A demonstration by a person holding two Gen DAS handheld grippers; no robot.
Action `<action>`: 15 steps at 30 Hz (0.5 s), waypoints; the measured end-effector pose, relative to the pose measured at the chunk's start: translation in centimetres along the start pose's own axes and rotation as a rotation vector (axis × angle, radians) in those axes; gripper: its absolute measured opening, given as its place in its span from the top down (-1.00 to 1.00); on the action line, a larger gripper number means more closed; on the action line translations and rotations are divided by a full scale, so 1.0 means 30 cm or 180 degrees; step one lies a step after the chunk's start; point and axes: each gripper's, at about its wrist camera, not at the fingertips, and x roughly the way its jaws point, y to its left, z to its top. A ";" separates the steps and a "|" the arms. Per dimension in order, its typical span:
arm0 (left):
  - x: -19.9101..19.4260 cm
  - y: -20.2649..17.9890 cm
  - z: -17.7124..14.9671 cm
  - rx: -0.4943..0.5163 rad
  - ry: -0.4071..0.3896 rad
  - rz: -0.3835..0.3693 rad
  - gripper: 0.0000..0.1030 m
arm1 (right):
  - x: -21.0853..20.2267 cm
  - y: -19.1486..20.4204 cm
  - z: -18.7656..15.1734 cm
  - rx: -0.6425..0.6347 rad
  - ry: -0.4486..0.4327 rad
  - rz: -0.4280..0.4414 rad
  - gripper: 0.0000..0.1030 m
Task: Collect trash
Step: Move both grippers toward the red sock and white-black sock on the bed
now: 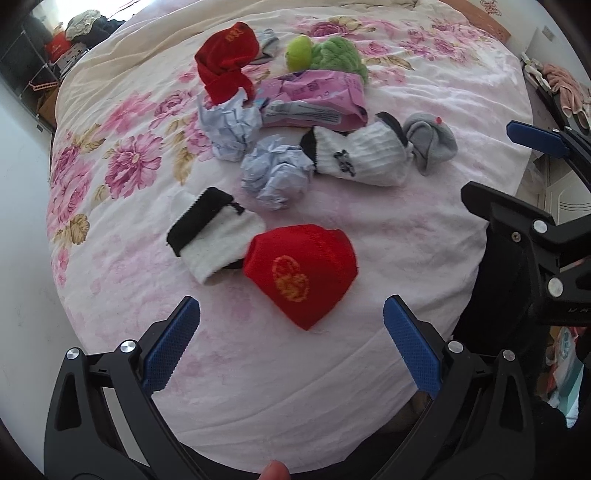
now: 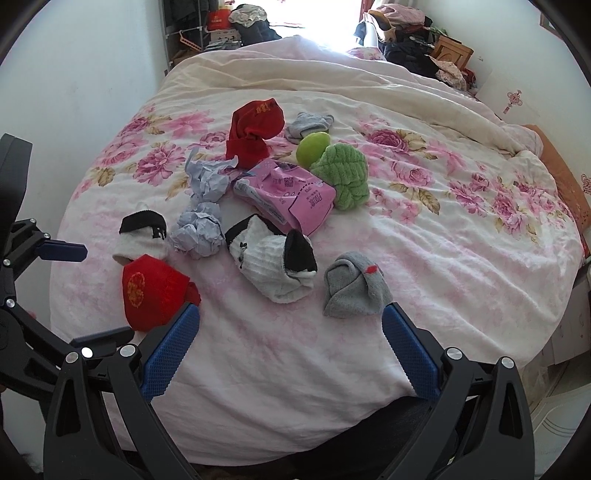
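Two crumpled pale-blue paper balls (image 1: pixel 275 173) (image 1: pixel 231 129) and a pink plastic wrapper (image 1: pixel 314 99) lie among socks on a floral bed cover (image 1: pixel 122 162). My left gripper (image 1: pixel 291 302) is open and holds nothing, just short of a red sock (image 1: pixel 301 273). My right gripper (image 2: pixel 291 309) is also open and holds nothing, with a grey sock (image 2: pixel 354 286) by its right fingertip. In the right wrist view the paper balls (image 2: pixel 199 230) (image 2: pixel 207 179) and the wrapper (image 2: pixel 291 192) sit in the middle of the pile.
Around the trash lie white-and-black socks (image 1: pixel 214 240) (image 1: pixel 354 155), a second red sock (image 1: pixel 225 59), a green fluffy sock (image 2: pixel 345 173) and a green ball (image 2: pixel 312 147). A cream duvet (image 2: pixel 314 74) covers the far bed. Cluttered shelves (image 2: pixel 221 22) stand behind.
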 end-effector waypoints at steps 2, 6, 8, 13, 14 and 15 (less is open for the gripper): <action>0.001 -0.014 -0.001 -0.0009 0.0001 0.0002 -0.90 | 0.003 -0.001 -0.003 -0.0044 0.0010 0.0012 -0.84; 0.007 -0.042 -0.002 -0.0019 0.0017 0.0000 -0.90 | 0.008 -0.010 -0.005 -0.0087 0.0029 0.0072 -0.84; 0.010 -0.051 -0.002 -0.0032 0.0030 -0.0016 -0.90 | 0.013 -0.016 -0.005 -0.0088 0.0046 0.0099 -0.84; 0.020 -0.067 0.004 -0.0108 0.0075 -0.0034 -0.90 | 0.021 -0.037 0.001 -0.0128 0.0036 0.0119 -0.84; 0.021 -0.068 0.005 -0.0121 0.0076 -0.0033 -0.90 | 0.023 -0.042 0.003 -0.0136 0.0037 0.0130 -0.84; 0.021 -0.070 0.007 -0.0137 0.0076 -0.0031 -0.90 | 0.024 -0.047 0.005 -0.0149 0.0040 0.0139 -0.84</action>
